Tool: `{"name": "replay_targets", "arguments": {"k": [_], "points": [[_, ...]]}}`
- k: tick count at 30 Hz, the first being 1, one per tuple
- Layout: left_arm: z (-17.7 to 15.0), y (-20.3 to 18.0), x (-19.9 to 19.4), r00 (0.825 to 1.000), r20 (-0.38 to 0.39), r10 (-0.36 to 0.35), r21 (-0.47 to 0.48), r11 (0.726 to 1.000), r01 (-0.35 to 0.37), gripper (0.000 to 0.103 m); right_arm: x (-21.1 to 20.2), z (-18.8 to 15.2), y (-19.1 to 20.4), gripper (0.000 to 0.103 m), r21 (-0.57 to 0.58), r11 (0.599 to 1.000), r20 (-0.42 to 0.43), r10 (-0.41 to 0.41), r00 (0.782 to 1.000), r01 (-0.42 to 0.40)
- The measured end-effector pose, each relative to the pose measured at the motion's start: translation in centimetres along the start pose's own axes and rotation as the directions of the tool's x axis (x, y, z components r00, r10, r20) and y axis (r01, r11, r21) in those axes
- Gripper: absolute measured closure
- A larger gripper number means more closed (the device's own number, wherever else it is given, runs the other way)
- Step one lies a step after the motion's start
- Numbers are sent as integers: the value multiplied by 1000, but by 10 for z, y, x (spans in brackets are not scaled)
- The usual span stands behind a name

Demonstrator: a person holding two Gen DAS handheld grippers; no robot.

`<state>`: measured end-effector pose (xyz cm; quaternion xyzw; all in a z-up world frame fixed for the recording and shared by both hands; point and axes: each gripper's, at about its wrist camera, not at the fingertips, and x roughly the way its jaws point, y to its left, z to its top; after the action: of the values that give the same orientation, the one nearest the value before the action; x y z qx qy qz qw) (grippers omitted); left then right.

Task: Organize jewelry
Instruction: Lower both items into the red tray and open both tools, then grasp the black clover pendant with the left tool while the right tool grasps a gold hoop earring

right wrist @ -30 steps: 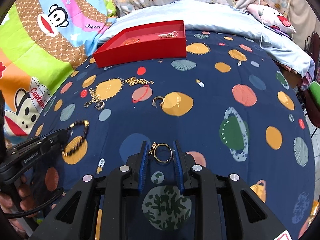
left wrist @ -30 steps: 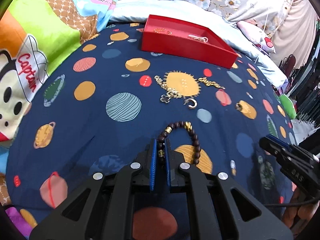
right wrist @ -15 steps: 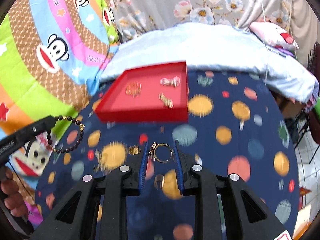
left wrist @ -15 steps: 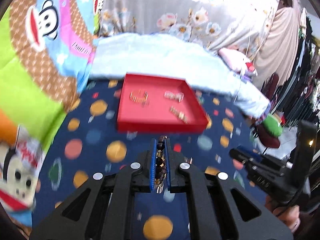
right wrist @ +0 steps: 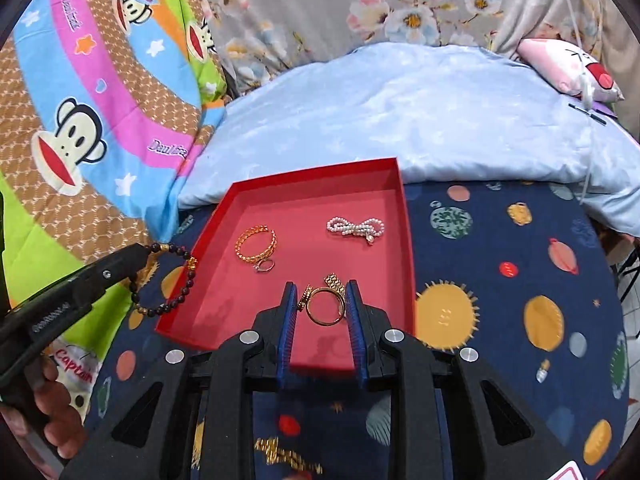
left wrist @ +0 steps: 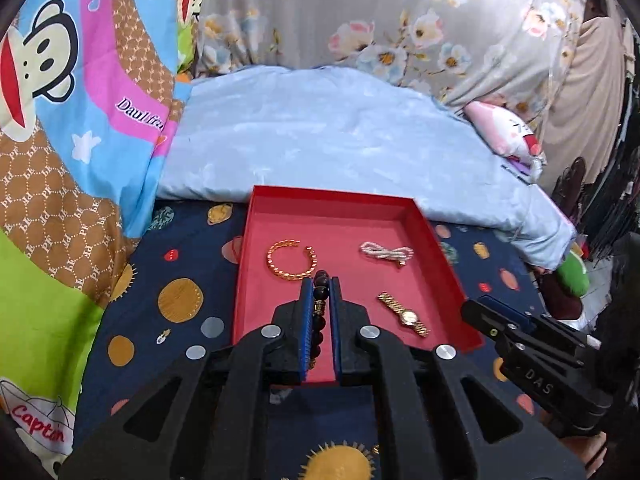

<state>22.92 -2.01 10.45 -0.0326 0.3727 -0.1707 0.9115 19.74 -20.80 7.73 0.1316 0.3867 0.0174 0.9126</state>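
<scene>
A red tray (left wrist: 452, 280) (right wrist: 406, 240) lies on the planet-print sheet. In it are a gold bangle (left wrist: 292, 260) (right wrist: 256, 246), a pearl bow (left wrist: 386, 253) (right wrist: 356, 228), a gold watch (left wrist: 404, 314) and a small ring (right wrist: 264, 266). My left gripper (left wrist: 320, 286) is shut on a dark bead bracelet (left wrist: 320, 308) (right wrist: 172, 280) over the tray's near part. My right gripper (right wrist: 322, 292) is shut on a gold ring (right wrist: 325, 306) above the tray's near edge.
A gold chain (right wrist: 280, 456) lies on the sheet below my right gripper. A light blue blanket (left wrist: 340, 140) is bunched behind the tray, with cartoon bedding (left wrist: 72, 120) at the left and a pink plush (right wrist: 568, 68) at the far right.
Both grippers have lifted off the sheet with their pieces and moved forward to the red tray, which now sits right under their tips.
</scene>
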Motion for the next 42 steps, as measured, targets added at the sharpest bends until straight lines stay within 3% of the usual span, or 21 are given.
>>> {"name": "replay_targets", "arguments": {"k": [7,12,13,15,18,22,27,33,37,42], "points": [[-5,8,38,997,-60,47,14,999,-46,96,38,-2,10,80,-32,999,-55,-15,998,13],[-9,10,48,995,-65,74,20,997,-73,94,45,-3,13,76,-40,999,-47,-17,999,15],[-9,10,48,995,-62,84,21,996,-83,85,44,-2,13,70,-43,999,-37,-24,999,22],[-7,10,45,992,-44,115,13,993,-114,47,34,-2,14,63,-46,998,0,-39,999,38],[-8,11,19,990,19,139,-1,990,-139,39,7,-7,15,61,-66,997,50,-40,998,43],[-24,18,-19,987,45,155,-36,988,-153,33,-32,-31,12,57,-94,994,81,-42,996,49],[-78,26,-51,986,-9,164,-71,984,-164,31,-69,-84,-2,57,-74,997,44,-26,999,29],[-141,19,-52,976,-123,179,-44,982,-186,31,-94,-136,-17,57,-20,1000,-15,-16,1000,16],[-160,12,-47,972,-137,193,-22,980,-198,31,-100,-154,-21,57,-12,1000,-40,-27,999,27],[-169,3,-36,967,-156,199,7,980,-201,40,-104,-162,-25,57,3,999,-52,-37,998,38]]}}
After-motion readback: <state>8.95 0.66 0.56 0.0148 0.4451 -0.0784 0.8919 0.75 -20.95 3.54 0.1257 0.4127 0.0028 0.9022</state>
